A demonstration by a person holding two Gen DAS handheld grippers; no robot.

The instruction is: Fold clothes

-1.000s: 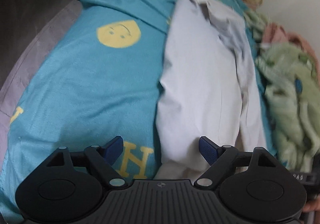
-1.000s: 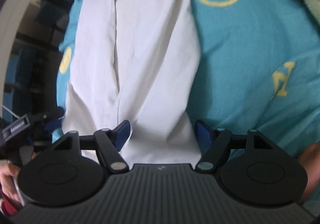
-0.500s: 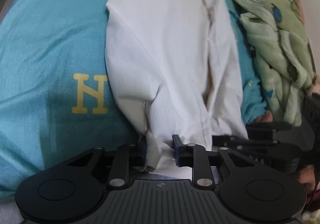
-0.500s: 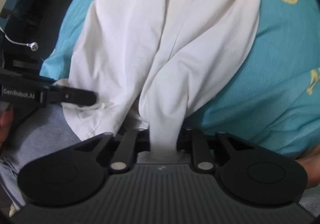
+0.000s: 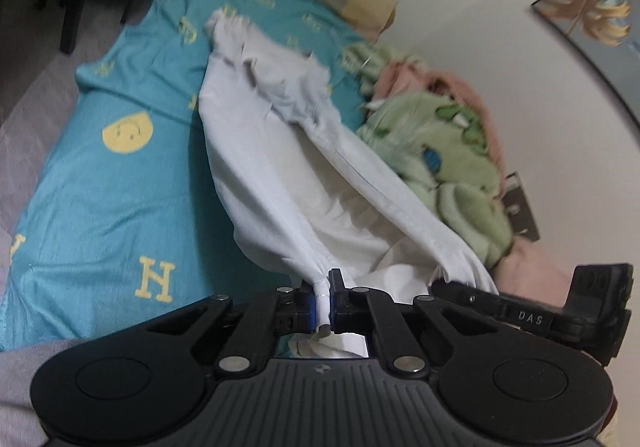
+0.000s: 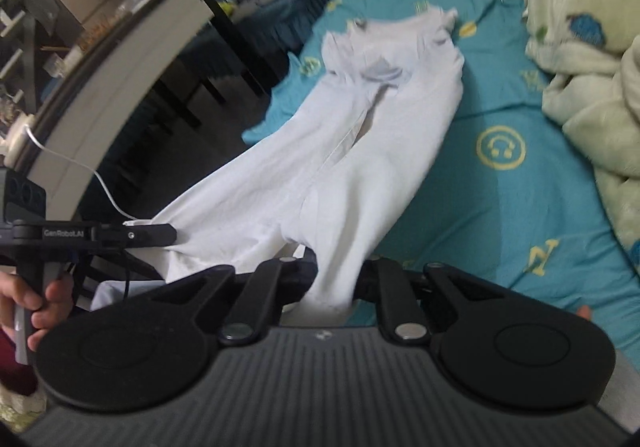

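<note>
Left gripper (image 5: 324, 301) and right gripper (image 6: 335, 279) each pinch the white garment (image 5: 280, 167) — near end lifted off the bed (image 5: 100, 187).

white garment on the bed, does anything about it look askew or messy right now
Yes. The far end of the white garment is bunched and rumpled on the teal sheet instead of lying flat. The near end is lifted, pinched by the left gripper and right gripper, so it sags between them. Nothing looks torn or spilled.
</note>
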